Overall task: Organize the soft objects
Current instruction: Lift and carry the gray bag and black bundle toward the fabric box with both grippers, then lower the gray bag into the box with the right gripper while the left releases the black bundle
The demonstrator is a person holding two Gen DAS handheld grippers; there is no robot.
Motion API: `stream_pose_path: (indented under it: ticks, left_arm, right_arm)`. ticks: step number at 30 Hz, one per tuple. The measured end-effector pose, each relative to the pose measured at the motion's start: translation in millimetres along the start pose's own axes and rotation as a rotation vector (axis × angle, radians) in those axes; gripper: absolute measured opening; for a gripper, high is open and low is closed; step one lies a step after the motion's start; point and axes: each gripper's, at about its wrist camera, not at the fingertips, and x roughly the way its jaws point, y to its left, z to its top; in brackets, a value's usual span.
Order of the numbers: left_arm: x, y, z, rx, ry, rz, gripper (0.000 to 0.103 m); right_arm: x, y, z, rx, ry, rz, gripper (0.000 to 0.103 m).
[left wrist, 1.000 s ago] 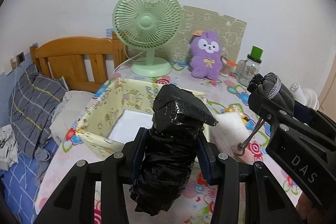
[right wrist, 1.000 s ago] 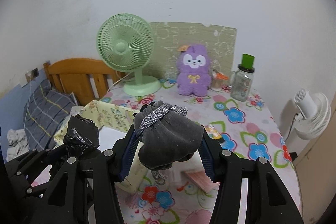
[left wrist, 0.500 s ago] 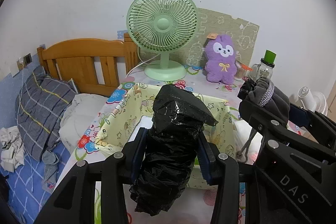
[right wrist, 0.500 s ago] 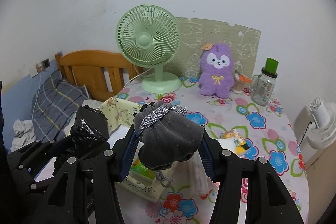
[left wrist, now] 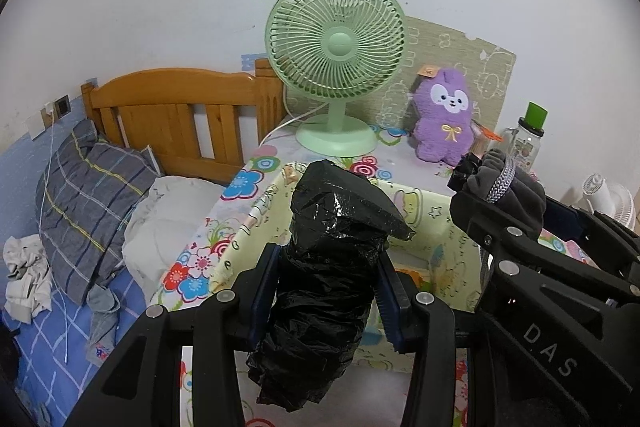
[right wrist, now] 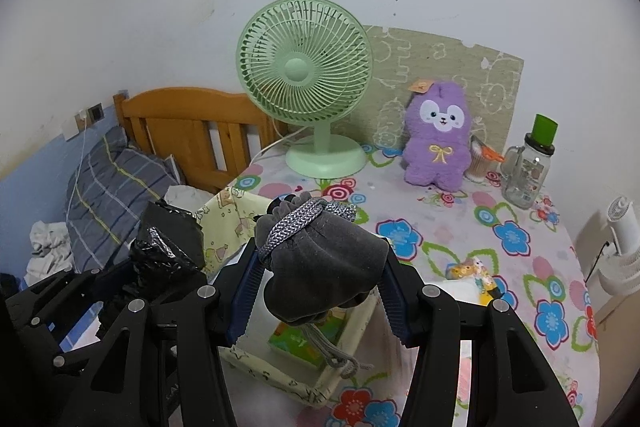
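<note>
I have both grippers loaded. Left gripper (left wrist: pixel 326 291) is clamped on a black plastic bundle (left wrist: pixel 332 259), pads pressing its sides, the crumpled top sticking up above the fingers and the tail hanging below. Right gripper (right wrist: pixel 320 291) is clamped on a grey drawstring pouch (right wrist: pixel 320 267), braided cord wrapped over the top, a loose cord end dangling beneath.

Target looks like the yellow fabric bin (left wrist: pixel 436 227) on the flowered tablecloth (right wrist: pixel 520 267), just ahead and below both tools. The bin already has something colourful lying flat inside; I can't tell what.

To do this well, I think: bring each load over the open mouth before letting go, not over the soft rim, which would likely fold. Drop one at a time, since the two tools sit close side by side and could bump. Lower the pouch enough that the dangling cord lands inside.

Pose: both grippers tilt forward and down, left one beside the bin's left wall, right one over its near right corner. Green fan (right wrist: pixel 304 75) and purple plush (right wrist: pixel 438 139) stand well apart at the back.
</note>
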Motion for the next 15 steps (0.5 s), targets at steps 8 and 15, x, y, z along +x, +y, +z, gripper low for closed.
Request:
stream_pose_path:
  ticks: [8,15]
  left_arm:
    - [11.8,3.2,3.2,0.004,0.013,0.016,0.047]
    - [19.8,2.7,4.3,0.012,0.019,0.027,0.047]
  right_arm:
    - [17.2,0.0,2.3,0.005,0.036,0.016,0.058]
    - [31.6,1.7,4.6,-0.026,0.073,0.022,0.058]
